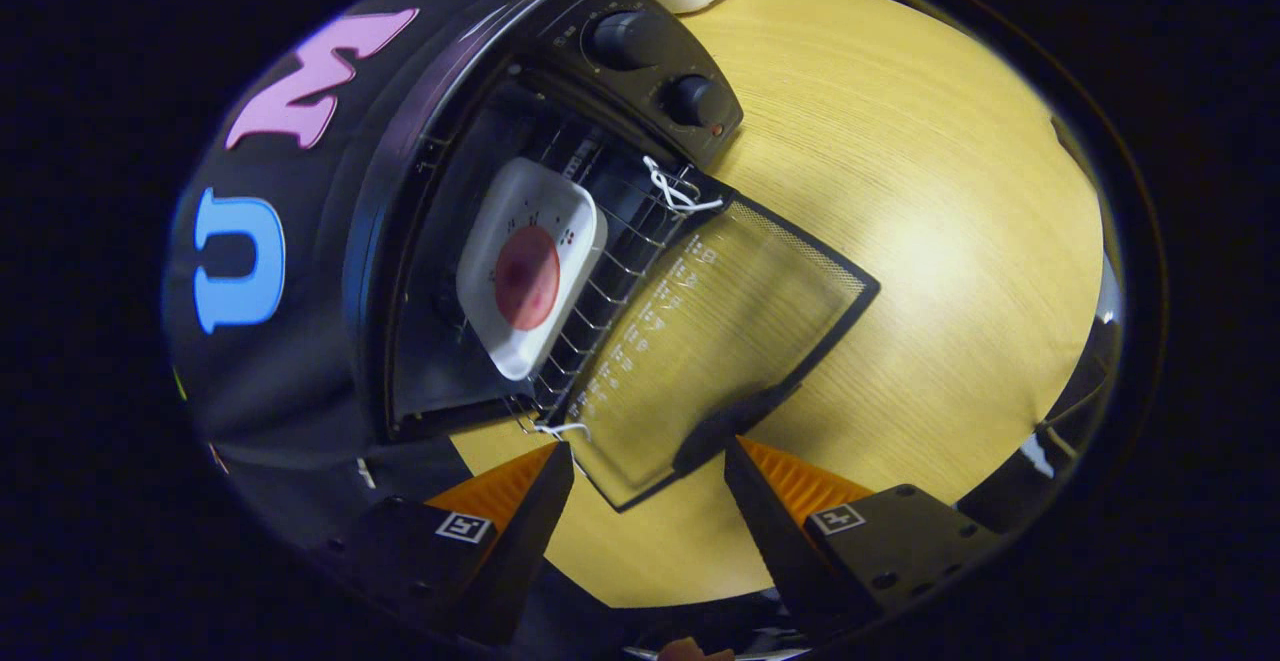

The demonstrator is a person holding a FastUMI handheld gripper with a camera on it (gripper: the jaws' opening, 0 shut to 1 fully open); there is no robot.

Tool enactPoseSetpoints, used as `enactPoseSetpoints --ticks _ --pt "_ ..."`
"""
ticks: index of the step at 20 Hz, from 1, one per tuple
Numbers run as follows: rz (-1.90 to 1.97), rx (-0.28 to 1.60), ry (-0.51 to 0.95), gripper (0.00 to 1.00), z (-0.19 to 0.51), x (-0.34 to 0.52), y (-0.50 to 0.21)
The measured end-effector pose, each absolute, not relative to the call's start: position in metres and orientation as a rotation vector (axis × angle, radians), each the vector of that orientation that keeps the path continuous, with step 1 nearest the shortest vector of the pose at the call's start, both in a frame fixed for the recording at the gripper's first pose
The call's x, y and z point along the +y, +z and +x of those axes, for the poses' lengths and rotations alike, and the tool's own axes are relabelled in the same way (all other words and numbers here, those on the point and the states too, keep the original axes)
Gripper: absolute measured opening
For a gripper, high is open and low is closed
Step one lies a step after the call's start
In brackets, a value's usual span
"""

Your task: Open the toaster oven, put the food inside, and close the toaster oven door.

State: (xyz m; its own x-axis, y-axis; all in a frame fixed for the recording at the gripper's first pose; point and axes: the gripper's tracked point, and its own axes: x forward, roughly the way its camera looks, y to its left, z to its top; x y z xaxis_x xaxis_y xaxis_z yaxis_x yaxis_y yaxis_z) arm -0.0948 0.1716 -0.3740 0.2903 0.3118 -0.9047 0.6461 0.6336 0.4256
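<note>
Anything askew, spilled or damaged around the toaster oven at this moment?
Nothing stands out. The square white plate with round reddish food sits flat on the wire rack inside the black toaster oven; its glass door lies open ahead of the open gripper.

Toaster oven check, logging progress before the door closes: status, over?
Gripper open, fingers astride the lowered glass door's edge. White square plate with round reddish food on the black toaster oven's rack. Nothing blocking.

toaster oven point(400, 241): on the table point(950, 241), against the booth wall
door point(720, 341): folded down flat over the table, ahead of the gripper point(648, 461)
plate point(530, 266): on the wire rack point(610, 281) inside the oven
food point(527, 278): on the plate
door handle point(725, 429): between the spread fingertips
</note>
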Motion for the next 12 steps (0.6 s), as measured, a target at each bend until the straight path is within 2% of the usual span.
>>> enactPoseSetpoints --ticks 6,12 --pt "0.519 1.391 -0.082 0.99 -0.153 0.163 -0.387" --pt "0.256 1.353 0.034 0.99 -0.155 0.180 -0.410"
